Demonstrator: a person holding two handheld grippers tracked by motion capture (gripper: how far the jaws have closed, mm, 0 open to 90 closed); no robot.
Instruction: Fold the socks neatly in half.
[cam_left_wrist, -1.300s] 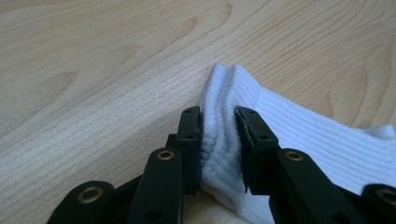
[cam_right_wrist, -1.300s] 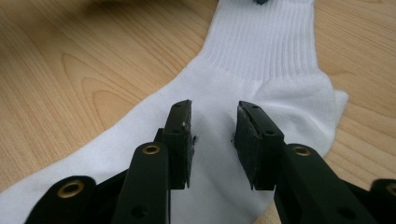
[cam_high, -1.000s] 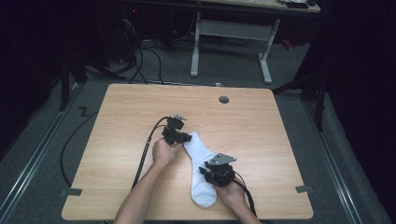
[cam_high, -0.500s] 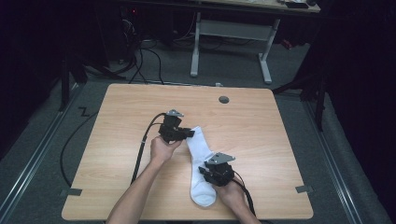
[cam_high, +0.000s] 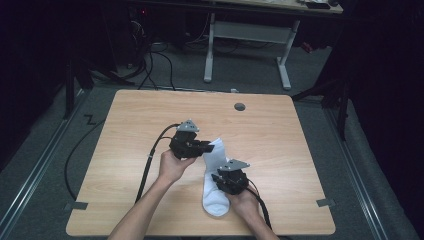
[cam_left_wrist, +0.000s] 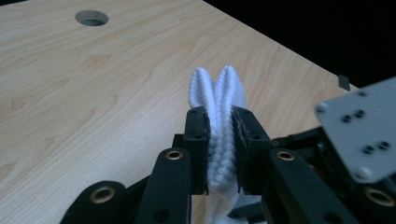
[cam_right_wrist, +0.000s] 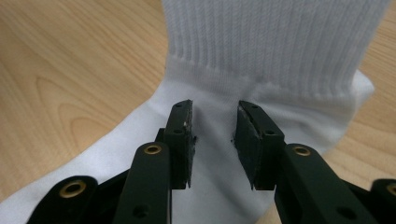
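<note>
We see the white sock (cam_high: 215, 172) at frame center-bottom in the high view, lying on the wooden table (cam_high: 280, 135). The toe end is toward the bottom edge; the cuff is raised toward upper left. The left gripper (cam_high: 202, 148) is clamped on the ribbed cuff (cam_left_wrist: 219, 107); in the left gripper view, both pads press a fold of fabric. The right gripper (cam_high: 220, 181) sits on the sock's mid section w/ jaws apart; in the right gripper view, fabric lies between the pads, and we can't tell if they pinch it.
</note>
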